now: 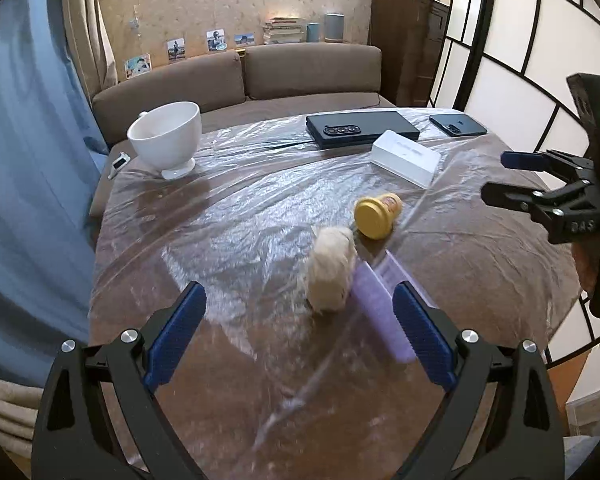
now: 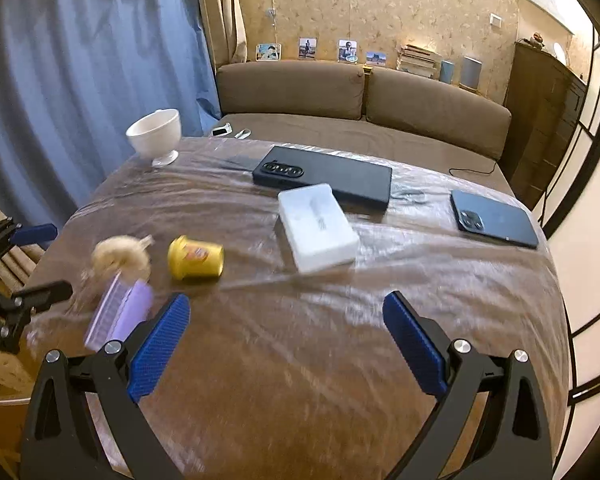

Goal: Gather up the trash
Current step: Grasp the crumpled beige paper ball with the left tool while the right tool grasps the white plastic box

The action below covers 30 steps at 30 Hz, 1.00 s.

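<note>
Honestly, this looks like the very start of the cleanup, nothing seems picked up yet. Both claws are spread wide and empty: the left claw [image 1: 300, 332] hovers low over the near side of the counter [image 1: 228, 240], and the right claw [image 2: 286, 340] hangs over its own near edge with nothing between the pads.

The trash is all bunched together on the plastic-covered counter: a crumpled beige wad [image 1: 331, 270], a purple packet [image 1: 374, 300] touching it, and a yellow tub [image 1: 378, 216] tipped on its side just behind them. From the left wrist view the wad sits just ahead of the left claw, and the purple packet runs right up beside its right pad, so my guess is one of those goes first.

Not trash, I'd say: the white bowl [image 1: 166, 136] at the far left, a black box [image 1: 362, 128], a white box [image 1: 406, 158] and a dark phone [image 1: 458, 125]. I can't see any bin in either view, so where stuff ends up is unclear. Basically everything's left to do.
</note>
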### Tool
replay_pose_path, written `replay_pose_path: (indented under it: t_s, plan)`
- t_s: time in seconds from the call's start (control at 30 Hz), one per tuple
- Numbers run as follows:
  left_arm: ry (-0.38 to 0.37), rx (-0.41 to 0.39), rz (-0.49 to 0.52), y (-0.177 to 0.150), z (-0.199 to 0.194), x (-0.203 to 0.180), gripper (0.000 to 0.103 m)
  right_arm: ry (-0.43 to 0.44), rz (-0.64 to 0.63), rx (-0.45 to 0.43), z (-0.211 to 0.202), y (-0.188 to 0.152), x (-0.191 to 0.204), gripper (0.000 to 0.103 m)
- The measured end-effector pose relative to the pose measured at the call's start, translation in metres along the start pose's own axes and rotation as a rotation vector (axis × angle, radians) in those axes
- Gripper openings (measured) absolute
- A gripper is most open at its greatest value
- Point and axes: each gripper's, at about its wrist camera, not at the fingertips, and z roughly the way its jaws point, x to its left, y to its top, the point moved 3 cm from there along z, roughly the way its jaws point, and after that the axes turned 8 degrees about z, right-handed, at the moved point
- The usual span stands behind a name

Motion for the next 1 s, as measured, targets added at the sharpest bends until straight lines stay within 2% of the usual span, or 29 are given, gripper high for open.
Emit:
replay_pose_path:
  t_s: [0.07, 0.13, 0.23, 0.3, 0.53, 0.6, 0.9, 1.0]
  plan:
    - [-0.021, 0.004, -0.007, 0.004, 0.006, 0.003, 0.094, 0.002, -0.005, 0.011, 0.009, 0.004, 0.001, 0.096]
    - [-0.050, 0.015, -0.010, 0.006, 0.014, 0.003, 0.074, -0.001, -0.010, 0.021, 0.020, 0.009, 0.001, 0.096]
    - [-0.098, 0.039, -0.029, 0.005, 0.025, 0.005, 0.053, 0.004, -0.013, 0.036, 0.034, 0.014, 0.001, 0.094]
    - [-0.125, 0.045, -0.034, 0.006, 0.031, 0.004, 0.051, 0.013, -0.008, 0.048, 0.043, 0.016, 0.002, 0.092]
    - [-0.138, 0.052, -0.017, 0.010, 0.042, -0.001, 0.045, 0.036, 0.013, 0.082, 0.071, 0.027, 0.002, 0.088]
    - [-0.139, 0.053, -0.018, 0.012, 0.045, -0.002, 0.040, 0.036, 0.015, 0.085, 0.076, 0.031, 0.003, 0.088]
    - [-0.142, 0.062, -0.026, 0.013, 0.053, -0.001, 0.040, -0.017, -0.062, 0.074, 0.090, 0.041, 0.002, 0.089]
    - [-0.144, 0.062, -0.025, 0.014, 0.055, 0.000, 0.040, -0.010, -0.079, 0.090, 0.097, 0.042, 0.001, 0.089]
